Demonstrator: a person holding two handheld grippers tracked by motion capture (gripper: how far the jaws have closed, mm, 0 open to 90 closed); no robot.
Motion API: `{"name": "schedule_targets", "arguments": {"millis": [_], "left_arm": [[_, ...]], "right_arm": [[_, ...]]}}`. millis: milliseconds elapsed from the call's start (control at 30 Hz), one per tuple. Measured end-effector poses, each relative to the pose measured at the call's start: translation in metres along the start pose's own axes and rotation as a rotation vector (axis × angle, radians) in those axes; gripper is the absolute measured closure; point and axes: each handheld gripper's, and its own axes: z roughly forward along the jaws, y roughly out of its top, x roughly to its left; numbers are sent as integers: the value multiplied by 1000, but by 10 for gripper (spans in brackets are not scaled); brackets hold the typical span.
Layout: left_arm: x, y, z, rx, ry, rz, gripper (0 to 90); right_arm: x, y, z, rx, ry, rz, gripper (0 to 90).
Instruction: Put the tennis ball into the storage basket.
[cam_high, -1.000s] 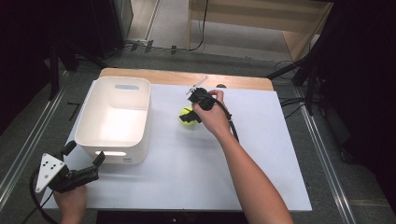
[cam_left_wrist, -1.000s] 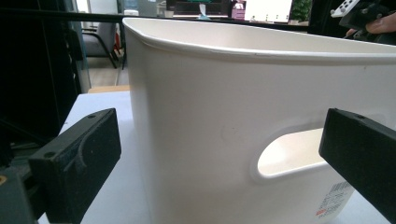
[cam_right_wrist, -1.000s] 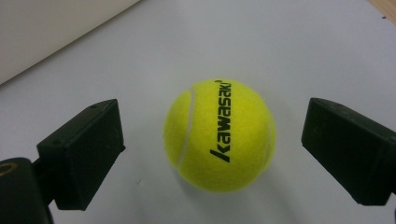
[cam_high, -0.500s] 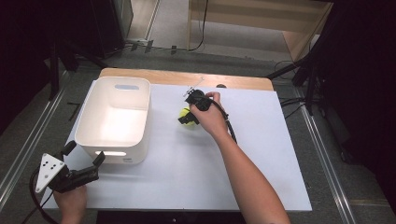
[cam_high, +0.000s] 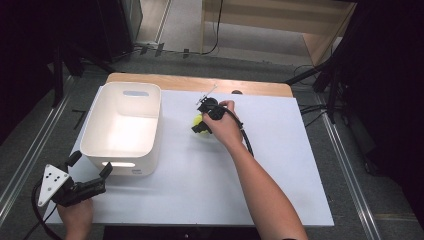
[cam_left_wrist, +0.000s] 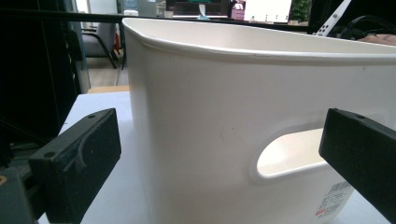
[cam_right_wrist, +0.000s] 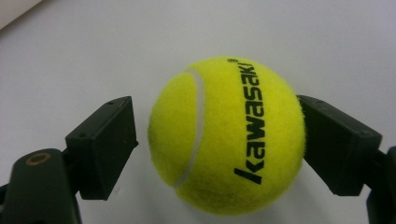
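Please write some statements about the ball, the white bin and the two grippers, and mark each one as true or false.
1. The tennis ball lies between the jaws of the right gripper. True; the jaws have just been closing around it, and a small gap shows at the left jaw.
2. The ball is inside the white bin. False: it sits on the white table, to the right of the bin.
3. The ball carries the printed word "kawasaki". True.
4. The left gripper is clamped on the bin's rim. False: its jaws stand open in front of the bin's near wall, not touching it.
5. The bin has a handle cut-out in its near wall. True.
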Motion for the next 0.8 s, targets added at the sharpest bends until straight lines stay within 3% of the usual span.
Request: {"name": "schedule_targets", "arguments": {"millis": [167,333,800], "left_arm": [[0,0,0,-1,0,-2,0],[0,0,0,1,-1,-3,0],[0,0,0,1,-1,-2,0]], "right_arm": [[0,0,1,-3,-39,5,232],[1,1,0,-2,-48,-24,240],[8,6,-15,-40,9,-52,240]]}}
